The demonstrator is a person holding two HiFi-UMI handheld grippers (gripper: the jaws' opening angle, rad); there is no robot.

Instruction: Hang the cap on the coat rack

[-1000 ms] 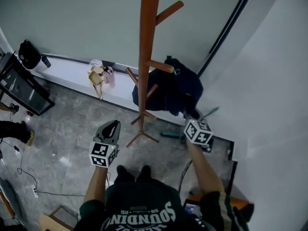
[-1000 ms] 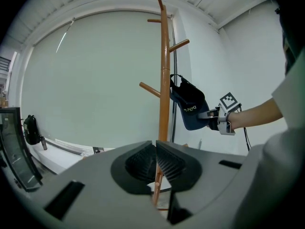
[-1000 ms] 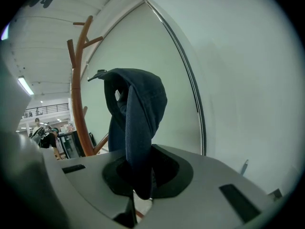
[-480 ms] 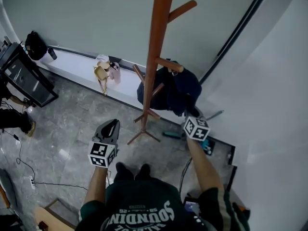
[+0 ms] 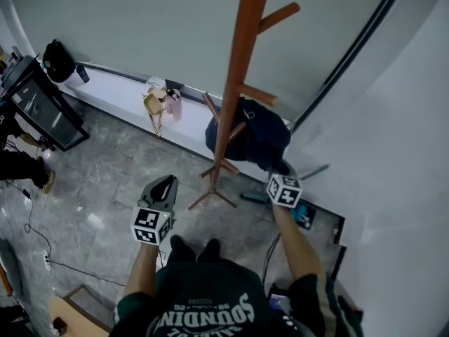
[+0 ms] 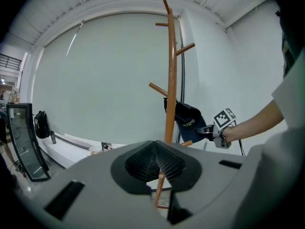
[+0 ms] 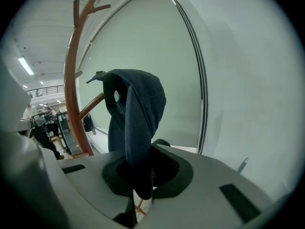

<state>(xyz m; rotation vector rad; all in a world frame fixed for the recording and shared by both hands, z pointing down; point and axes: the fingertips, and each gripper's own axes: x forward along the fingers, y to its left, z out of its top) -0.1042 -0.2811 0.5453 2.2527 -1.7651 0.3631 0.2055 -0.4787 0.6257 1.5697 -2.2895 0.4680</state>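
A tall wooden coat rack [image 5: 238, 83] stands on the grey floor ahead of me, with pegs pointing out at several heights. My right gripper [image 5: 275, 168] is shut on a dark navy cap [image 5: 256, 135], held up just right of the pole beside a middle peg [image 5: 258, 94]. In the right gripper view the cap [image 7: 136, 113] rises from the jaws of the right gripper [image 7: 138, 175], with the pole [image 7: 71, 89] to its left. My left gripper [image 5: 165, 186] is held low, left of the rack's base; its pads [image 6: 164, 163] meet on nothing. The left gripper view shows the cap [image 6: 188, 120] too.
A white ledge [image 5: 119, 93] along the wall carries a black bag [image 5: 59, 60], a tan bag [image 5: 153, 105] and a pink bottle [image 5: 173, 104]. A black cabinet [image 5: 38, 107] and a person's legs [image 5: 21, 167] are at left. A teal tool [image 5: 252, 197] lies by the rack's feet.
The head view has swung, so the rack sits further right and the ledge lower in it. Both grippers have hardly moved, and the cap stays pinched beside the pole.
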